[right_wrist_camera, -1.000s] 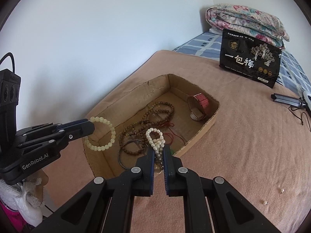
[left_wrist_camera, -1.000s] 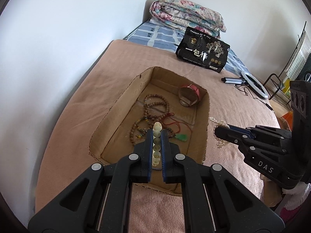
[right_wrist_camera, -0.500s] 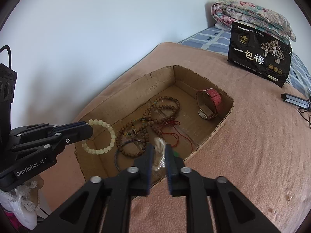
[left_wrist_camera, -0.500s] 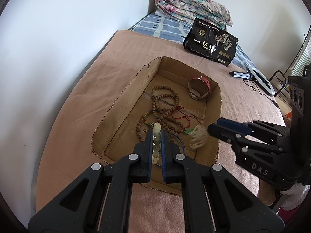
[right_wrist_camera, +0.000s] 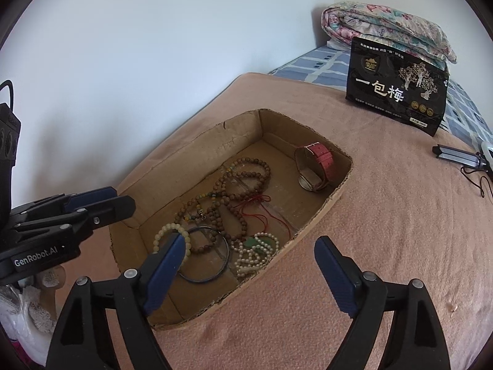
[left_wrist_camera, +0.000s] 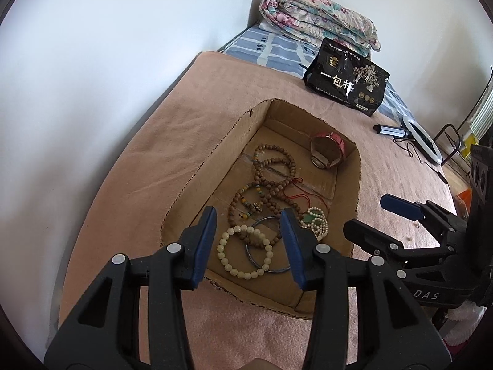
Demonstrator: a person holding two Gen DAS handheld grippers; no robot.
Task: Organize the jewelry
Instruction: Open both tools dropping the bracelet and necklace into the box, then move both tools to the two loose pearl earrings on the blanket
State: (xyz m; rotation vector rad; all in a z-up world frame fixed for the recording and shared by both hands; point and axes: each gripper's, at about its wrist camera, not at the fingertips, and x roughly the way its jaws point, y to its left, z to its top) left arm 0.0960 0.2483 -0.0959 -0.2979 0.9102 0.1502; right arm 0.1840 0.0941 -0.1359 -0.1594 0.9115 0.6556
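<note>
An open cardboard box [left_wrist_camera: 215, 160] [right_wrist_camera: 191, 160] lies on the pink blanket. In it lie brown bead strings [left_wrist_camera: 271, 166] [right_wrist_camera: 246, 172], a pink-strap watch [left_wrist_camera: 328, 152] [right_wrist_camera: 317, 166], a blue bangle [left_wrist_camera: 262, 265] [right_wrist_camera: 212, 274], a pale bead bracelet [left_wrist_camera: 229, 266] [right_wrist_camera: 166, 231] and a pearl string [left_wrist_camera: 319, 226] [right_wrist_camera: 252, 256] over a green pendant [left_wrist_camera: 309, 217]. My left gripper [left_wrist_camera: 249, 214] [right_wrist_camera: 121, 199] hangs above the pale bracelet, its jaws opening and empty. Over the box's near end, my right gripper [right_wrist_camera: 249, 240] [left_wrist_camera: 366, 214] is also opening, with nothing between its fingers.
A black printed package [left_wrist_camera: 345, 84] stands behind the box, with a folded floral quilt [left_wrist_camera: 317, 27] beyond it. A ring light [left_wrist_camera: 422, 141] and a dark clip tool [right_wrist_camera: 456, 157] lie at the right. A white wall runs along the bed's left edge.
Both grippers have opened. The pale bracelet has left the left gripper and the pearl string has left the right one; both now lie in the box.
</note>
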